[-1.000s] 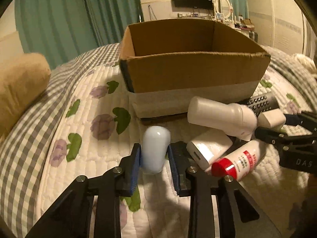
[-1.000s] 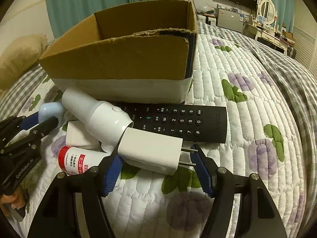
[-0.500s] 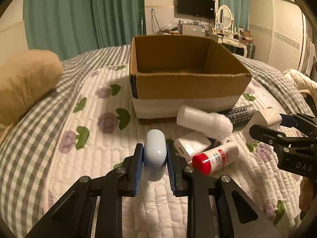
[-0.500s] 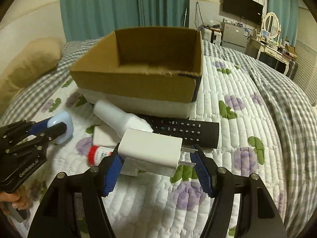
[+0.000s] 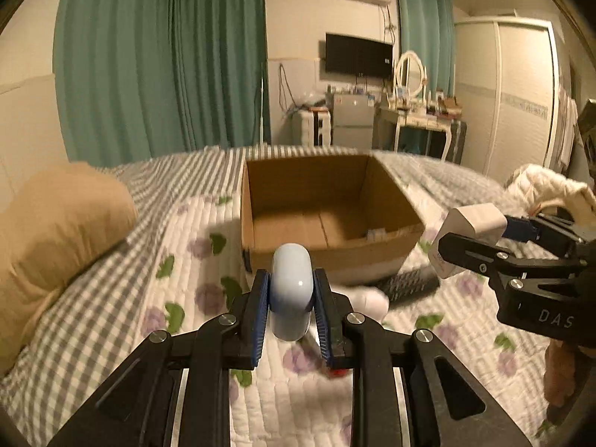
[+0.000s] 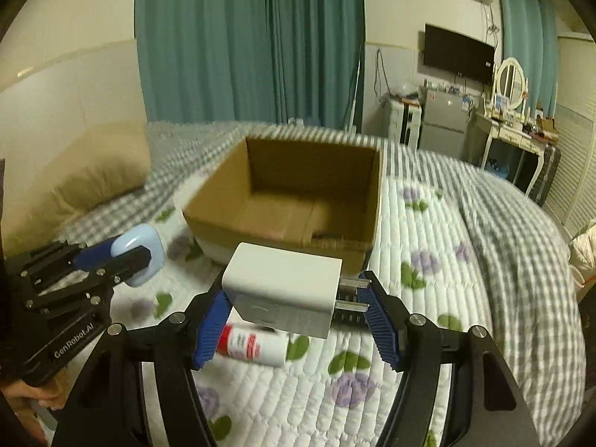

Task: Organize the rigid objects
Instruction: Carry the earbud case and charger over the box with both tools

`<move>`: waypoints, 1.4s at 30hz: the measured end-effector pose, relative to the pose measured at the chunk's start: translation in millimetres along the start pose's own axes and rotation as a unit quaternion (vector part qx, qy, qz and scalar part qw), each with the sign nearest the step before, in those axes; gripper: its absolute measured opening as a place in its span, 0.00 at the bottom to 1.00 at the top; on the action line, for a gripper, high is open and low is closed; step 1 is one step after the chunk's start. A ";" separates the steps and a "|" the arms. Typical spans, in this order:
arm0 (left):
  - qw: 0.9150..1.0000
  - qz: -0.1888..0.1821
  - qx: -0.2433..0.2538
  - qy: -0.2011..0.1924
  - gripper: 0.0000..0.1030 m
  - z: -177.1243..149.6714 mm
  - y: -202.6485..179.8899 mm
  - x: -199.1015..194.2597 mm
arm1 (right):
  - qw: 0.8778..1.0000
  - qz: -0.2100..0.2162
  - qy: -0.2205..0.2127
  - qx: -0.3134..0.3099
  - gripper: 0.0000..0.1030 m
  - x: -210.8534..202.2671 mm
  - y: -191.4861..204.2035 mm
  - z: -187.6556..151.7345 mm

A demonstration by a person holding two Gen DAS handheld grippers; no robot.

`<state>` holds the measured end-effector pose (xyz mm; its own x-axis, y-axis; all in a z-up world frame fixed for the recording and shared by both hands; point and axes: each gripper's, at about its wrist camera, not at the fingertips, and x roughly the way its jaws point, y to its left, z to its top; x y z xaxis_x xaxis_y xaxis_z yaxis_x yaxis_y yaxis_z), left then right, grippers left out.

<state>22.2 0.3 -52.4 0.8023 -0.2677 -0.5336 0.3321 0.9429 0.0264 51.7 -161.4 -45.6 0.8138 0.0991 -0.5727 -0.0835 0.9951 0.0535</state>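
Bedroom, quilted floral bed [image 6: 428,339]. Nearest: left claw [image 5: 290,300] pinched a pale blue rounded case [image 5: 291,290] above the quilt; right claw [image 6: 294,307] clamped a white plug adapter [image 6: 285,285] by body and prongs. Below: red-capped bottle [image 6: 253,344], dark remote [image 5: 408,285]. Beyond: open cardboard box [image 6: 283,238]; tan pillow [image 5: 56,223], teal curtains [image 6: 249,41].

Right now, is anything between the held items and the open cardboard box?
Nothing visible. The pale blue case and white charger are held above the quilt, with the cardboard box open ahead.
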 end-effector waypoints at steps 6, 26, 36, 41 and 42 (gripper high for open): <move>0.999 0.004 -0.018 -0.028 0.23 34.2 7.2 -14.4 | 0.999 0.007 -0.035 0.012 0.65 -24.6 -3.1 28.1; 0.998 -0.006 -0.015 -0.067 0.23 105.3 12.6 8.4 | 0.995 0.000 -0.098 0.010 0.65 -34.1 -20.1 107.3; 0.999 -0.019 -0.015 -0.046 0.23 112.7 17.1 55.9 | 0.995 0.008 -0.095 -0.007 0.65 11.5 -23.9 125.1; 0.999 -0.026 -0.020 -0.026 0.23 110.7 15.9 88.8 | 0.997 0.007 -0.076 0.004 0.65 44.4 -29.3 123.5; 0.999 -0.026 -0.018 -0.021 0.23 109.1 14.9 96.4 | 0.997 0.005 -0.072 0.002 0.65 52.2 -29.6 122.0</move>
<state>158.6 -33.1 -11.1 0.8043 -0.3243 -0.4980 0.3573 0.9335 -0.0309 166.9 -185.1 22.8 0.8868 0.1077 -0.4494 -0.0892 0.9941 0.0620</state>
